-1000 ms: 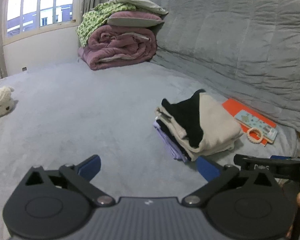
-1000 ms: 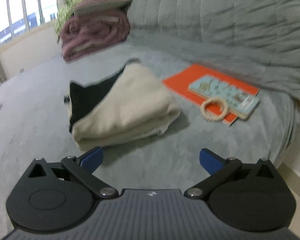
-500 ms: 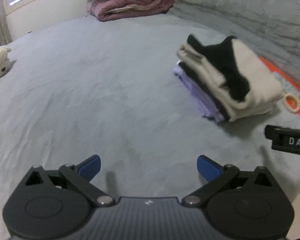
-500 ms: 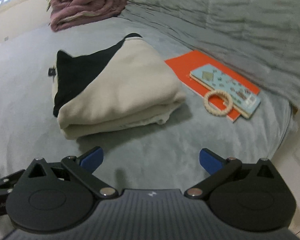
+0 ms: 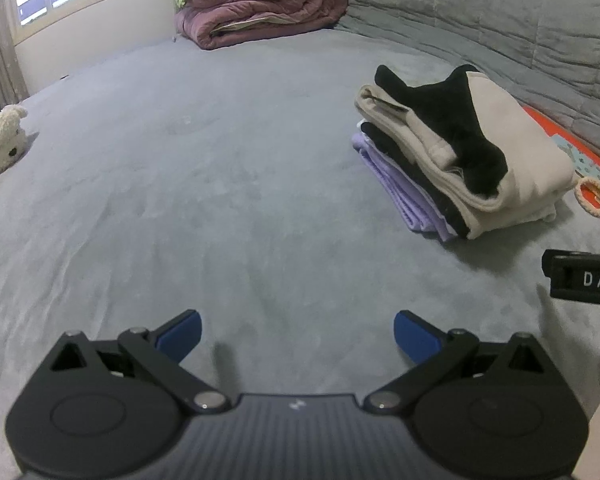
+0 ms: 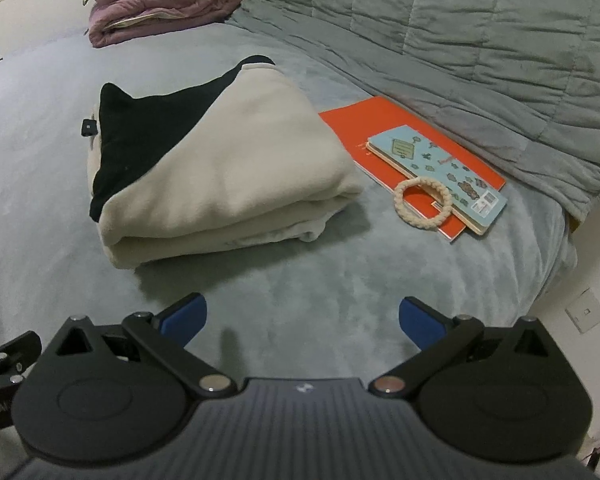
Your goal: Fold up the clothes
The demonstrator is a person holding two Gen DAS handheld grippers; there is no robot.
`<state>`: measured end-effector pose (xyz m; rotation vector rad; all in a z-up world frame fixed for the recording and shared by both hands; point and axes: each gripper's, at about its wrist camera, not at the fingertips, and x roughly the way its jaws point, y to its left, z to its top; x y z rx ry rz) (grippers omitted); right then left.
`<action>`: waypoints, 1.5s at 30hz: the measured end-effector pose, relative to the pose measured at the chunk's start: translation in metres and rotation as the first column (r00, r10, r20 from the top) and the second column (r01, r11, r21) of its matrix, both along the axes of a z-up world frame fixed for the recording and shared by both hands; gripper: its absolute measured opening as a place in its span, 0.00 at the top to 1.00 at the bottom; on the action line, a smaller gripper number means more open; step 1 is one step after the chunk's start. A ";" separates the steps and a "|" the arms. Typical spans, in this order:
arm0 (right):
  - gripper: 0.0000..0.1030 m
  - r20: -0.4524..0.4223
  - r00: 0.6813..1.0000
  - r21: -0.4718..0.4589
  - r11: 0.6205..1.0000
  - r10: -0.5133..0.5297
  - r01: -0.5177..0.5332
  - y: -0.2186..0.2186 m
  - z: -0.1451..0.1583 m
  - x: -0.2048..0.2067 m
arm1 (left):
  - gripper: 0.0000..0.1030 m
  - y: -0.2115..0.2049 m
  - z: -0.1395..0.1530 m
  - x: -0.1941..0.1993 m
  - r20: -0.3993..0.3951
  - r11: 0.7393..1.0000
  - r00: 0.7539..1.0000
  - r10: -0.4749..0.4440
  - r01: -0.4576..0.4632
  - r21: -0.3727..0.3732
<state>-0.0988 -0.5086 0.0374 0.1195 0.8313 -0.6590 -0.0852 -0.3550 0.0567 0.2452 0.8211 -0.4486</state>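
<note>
A stack of folded clothes [image 5: 460,156] lies on the grey bed [image 5: 180,184]: a cream and black garment [image 6: 228,168] on top, with dark and lavender pieces [image 5: 392,184] under it. My left gripper [image 5: 298,334] hangs open over bare bedding, to the left of and nearer than the stack, holding nothing. My right gripper [image 6: 303,320] is also open and empty, just in front of the stack's near edge. Part of the right tool [image 5: 584,282] shows at the right edge of the left wrist view.
An orange folder [image 6: 380,128] with a light blue booklet [image 6: 440,172] and a braided ring [image 6: 420,200] lies right of the stack. A rolled purple quilt [image 5: 260,4] sits at the far end. A white plush toy [image 5: 0,140] rests at the left. The bed edge drops at right.
Both grippers tilted downward and came lower toward the bed. The stack now sits higher and larger in both views. Both stayed open and empty.
</note>
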 end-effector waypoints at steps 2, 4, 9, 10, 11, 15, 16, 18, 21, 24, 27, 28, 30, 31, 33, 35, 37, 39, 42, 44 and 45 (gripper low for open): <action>0.00 0.004 1.000 -0.001 1.000 0.003 -0.003 0.001 0.001 0.000 | 0.01 0.000 0.001 0.000 0.008 1.000 1.000 0.009 -0.009 -0.004; 0.00 0.004 1.000 -0.003 1.000 0.006 -0.006 0.001 0.001 0.000 | 0.01 0.000 0.002 0.000 0.011 1.000 1.000 0.011 -0.011 -0.006; 0.00 0.011 1.000 0.005 1.000 -0.004 0.004 -0.003 0.002 -0.002 | 0.01 -0.001 0.003 0.000 0.012 1.000 1.000 0.004 -0.004 -0.007; 0.00 0.013 1.000 0.010 1.000 -0.003 0.003 -0.003 0.002 -0.002 | 0.00 -0.001 0.003 0.001 0.009 1.000 1.000 0.002 -0.002 -0.007; 0.00 0.013 1.000 0.012 1.000 -0.002 0.001 -0.003 0.002 -0.002 | 0.00 -0.002 0.003 0.001 0.006 1.000 1.000 0.001 -0.001 -0.007; 0.00 0.011 1.000 0.006 1.000 0.011 -0.011 -0.001 0.002 -0.001 | 0.00 -0.006 0.003 -0.001 0.009 1.000 1.000 -0.013 0.013 0.010; 0.00 0.010 1.000 0.006 1.000 0.012 -0.012 -0.001 0.002 -0.001 | 0.00 -0.008 0.004 -0.001 0.013 1.000 1.000 -0.017 0.017 0.017; 0.00 0.012 1.000 0.007 1.000 0.012 -0.012 -0.001 0.002 -0.001 | 0.00 -0.011 0.006 -0.003 0.024 0.999 0.999 -0.025 0.024 0.022; 0.00 0.014 1.000 0.009 1.000 0.012 -0.012 -0.001 0.002 -0.001 | 0.01 -0.013 0.009 -0.006 0.032 0.999 0.999 -0.032 0.032 0.017; 0.00 0.015 1.000 0.010 1.000 0.012 -0.012 -0.001 0.002 -0.001 | 0.00 -0.015 0.011 -0.009 0.042 0.999 0.998 -0.039 0.038 0.019; 0.00 0.018 1.000 0.014 1.000 0.012 -0.013 -0.001 0.002 -0.001 | 0.01 -0.016 0.012 -0.010 0.049 0.999 0.998 -0.041 0.040 0.020; 0.00 0.019 1.000 0.015 1.000 0.012 -0.013 -0.001 0.002 -0.001 | 0.00 -0.016 0.013 -0.010 0.051 0.999 0.998 -0.041 0.040 0.019; 0.00 0.022 1.000 0.017 1.000 0.012 -0.013 -0.001 0.002 -0.002 | 0.00 -0.016 0.013 -0.011 0.058 0.999 0.997 -0.040 0.039 0.022; 0.00 0.023 1.000 0.018 1.000 0.012 -0.013 -0.001 0.003 -0.002 | 0.00 -0.016 0.014 -0.012 0.066 0.999 0.997 -0.040 0.039 0.026; 0.00 0.027 1.000 0.020 1.000 0.012 -0.012 -0.001 0.003 -0.002 | 0.00 -0.017 0.016 -0.013 0.088 0.999 0.995 -0.042 0.039 0.038; 0.00 0.027 1.000 0.022 1.000 0.012 -0.013 -0.001 0.003 -0.002 | 0.01 -0.019 0.017 -0.014 0.103 0.998 0.994 -0.047 0.042 0.044; 0.00 0.028 1.000 0.022 1.000 0.013 -0.013 -0.001 0.003 -0.002 | 0.01 -0.021 0.019 -0.015 0.112 0.998 0.993 -0.049 0.044 0.046; 0.00 0.030 0.999 0.021 1.000 0.013 -0.013 -0.001 0.003 -0.002 | 0.01 -0.022 0.020 -0.016 0.127 0.998 0.991 -0.050 0.044 0.049; 0.00 0.034 0.999 0.024 1.000 0.014 -0.014 -0.001 0.003 -0.003 | 0.01 -0.024 0.021 -0.018 0.141 0.997 0.988 -0.060 0.053 0.055; 0.00 0.039 0.999 0.031 0.999 0.011 -0.012 -0.002 0.003 -0.004 | 0.01 -0.025 0.022 -0.017 0.138 0.997 0.989 -0.060 0.054 0.052; 0.00 0.041 0.999 0.034 0.999 0.010 -0.011 -0.002 0.003 -0.004 | 0.01 -0.025 0.022 -0.017 0.138 0.997 0.989 -0.060 0.053 0.051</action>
